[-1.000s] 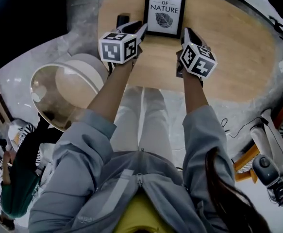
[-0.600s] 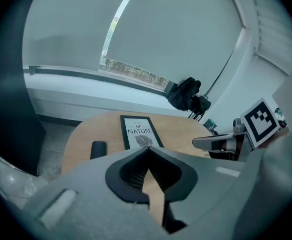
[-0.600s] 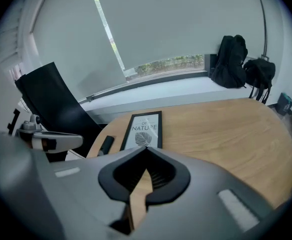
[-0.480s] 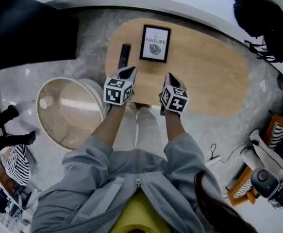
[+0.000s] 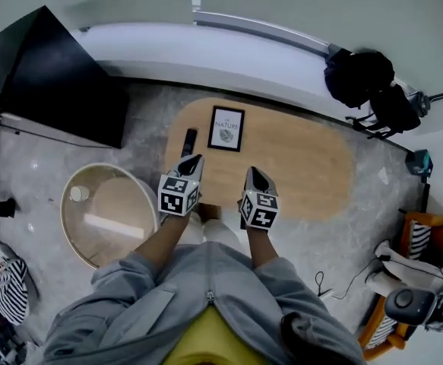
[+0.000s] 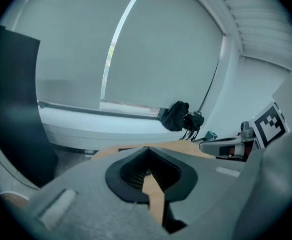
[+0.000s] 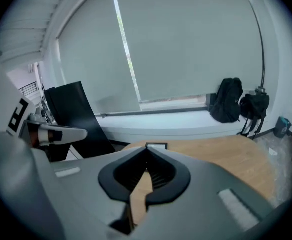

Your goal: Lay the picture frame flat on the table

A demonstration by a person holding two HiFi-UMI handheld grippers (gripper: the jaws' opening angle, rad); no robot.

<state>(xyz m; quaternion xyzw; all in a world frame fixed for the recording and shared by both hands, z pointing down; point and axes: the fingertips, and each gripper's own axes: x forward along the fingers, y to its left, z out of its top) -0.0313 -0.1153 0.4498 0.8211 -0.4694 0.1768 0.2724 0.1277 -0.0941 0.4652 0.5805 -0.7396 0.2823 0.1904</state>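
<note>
Soft, cool daylight, wide-angle bend, no hard shadows
Light comes through the pale roller blind (image 6: 176,49), with one bright slit at its seam, and everything has a grey-green cast. The head view curves walls and floor toward its edges, and both gripper views fade to black corners. A glare streak lies on the round glass table (image 5: 122,204). The left hand-held gripper (image 6: 147,151) and right hand-held gripper (image 7: 147,151) look soft, too near the lens

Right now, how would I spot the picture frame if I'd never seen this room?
Find the long oval wooden table. Near its far left end lies the picture frame. It's the black-edged rectangle with a white picture inside, unlike the slim all-dark thing beside it.
</note>
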